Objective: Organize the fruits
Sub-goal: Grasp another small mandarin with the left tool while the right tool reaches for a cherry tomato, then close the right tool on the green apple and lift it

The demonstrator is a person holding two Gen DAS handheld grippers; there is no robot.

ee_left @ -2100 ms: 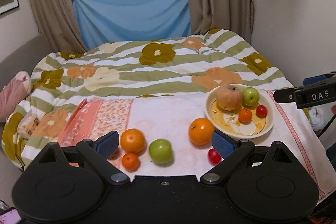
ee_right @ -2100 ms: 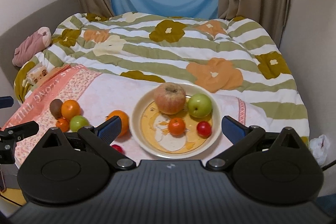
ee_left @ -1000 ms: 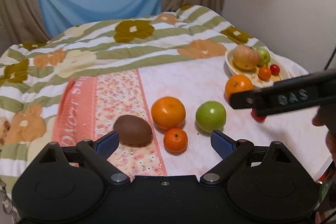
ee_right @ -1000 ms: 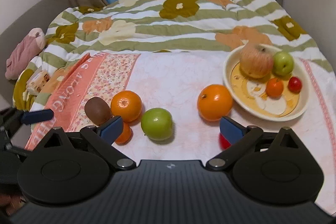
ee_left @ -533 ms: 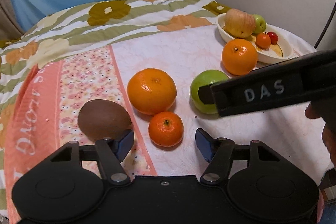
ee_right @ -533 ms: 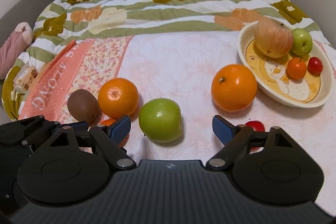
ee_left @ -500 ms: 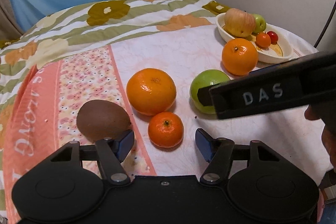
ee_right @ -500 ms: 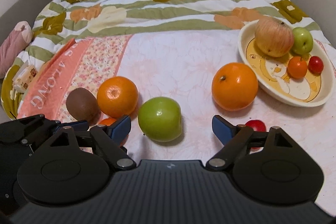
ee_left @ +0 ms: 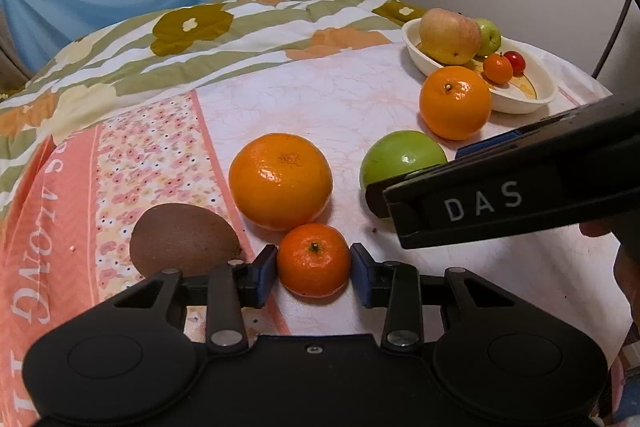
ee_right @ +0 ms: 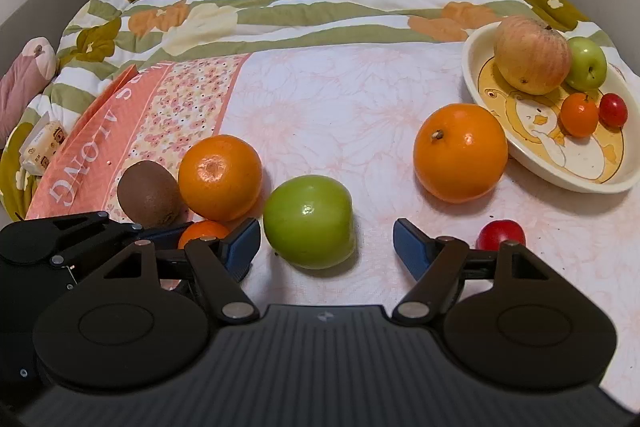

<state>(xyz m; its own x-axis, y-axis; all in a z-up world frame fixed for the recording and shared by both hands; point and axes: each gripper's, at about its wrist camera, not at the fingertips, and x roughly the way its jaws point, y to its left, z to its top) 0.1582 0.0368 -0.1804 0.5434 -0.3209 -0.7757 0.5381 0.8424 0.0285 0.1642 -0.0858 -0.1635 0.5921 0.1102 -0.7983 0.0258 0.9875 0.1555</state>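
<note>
Left wrist view: left gripper [ee_left: 314, 269] pinches the small mandarin [ee_left: 314, 259] — blue pads touching it on both sides, fruit sitting on the pink cloth [ee_left: 328, 99] over the bed. Kiwi [ee_left: 182, 239] just left of the gripper, on the floral strip of the cloth. Big orange [ee_left: 281, 181] right behind the mandarin, touching or nearly so. Green apple [ee_left: 402, 159] to the right, partly hidden by the right gripper's black finger marked "DAS". Second orange [ee_left: 455, 102] further back, against the bowl [ee_left: 524, 101]. The bowl holds a large red-yellow apple [ee_left: 450, 35], a small green apple [ee_left: 489, 35], a small mandarin-like fruit [ee_left: 497, 67] and a small red fruit [ee_left: 514, 61]. Striped flowered quilt [ee_left: 240, 27] behind.

Right wrist view: right gripper [ee_right: 326, 239] is spread around the green apple [ee_right: 309, 221], jaws closing; the left pad is just beside the apple, the right pad is apart — not pressing yet. Apple rests on the cloth. A small red fruit [ee_right: 502, 235] lies just right of the right finger. The left gripper shows at lower left, with the mandarin [ee_right: 202, 231] partly hidden behind the fingers. Kiwi [ee_right: 148, 194] and orange [ee_right: 220, 177] side by side behind it; whether they touch I can't tell. The other orange [ee_right: 460, 158] sits against the bowl [ee_right: 576, 179] rim.
</note>
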